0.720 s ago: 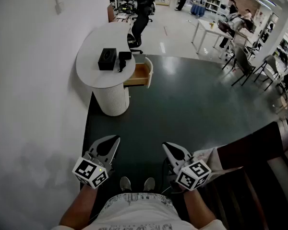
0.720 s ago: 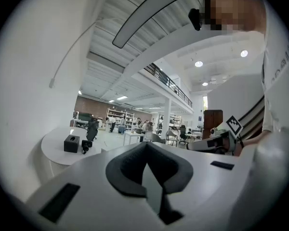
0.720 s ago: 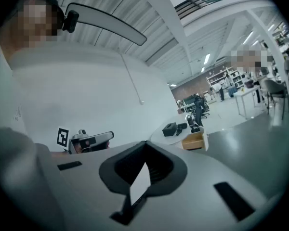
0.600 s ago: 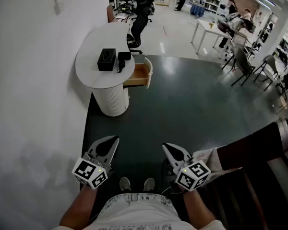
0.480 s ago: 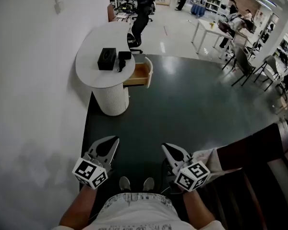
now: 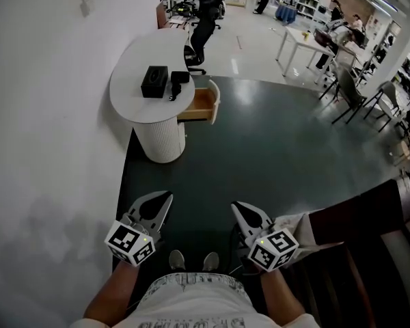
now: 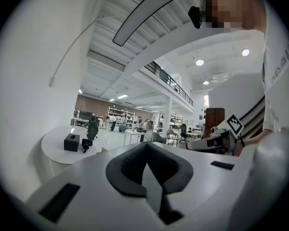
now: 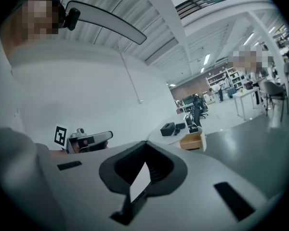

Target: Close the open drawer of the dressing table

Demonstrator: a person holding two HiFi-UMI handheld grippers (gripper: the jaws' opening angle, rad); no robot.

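Dark green floor (image 6: 273, 149), white dressing table (image 6: 132, 70) by wall (image 6: 41, 115), drawer (image 6: 198, 105) open

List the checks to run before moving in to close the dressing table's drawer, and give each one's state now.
1. The drawer is located and open, sticking out from the dressing table: ok.
2. The left claw is shut with nothing in it: ok.
3. The right claw is shut with nothing in it: ok.
4. The drawer is within reach: not ok; both claws are held near the person, well short of the table.
5. Nothing pokes above the drawer's rim: cannot tell, too small to see.
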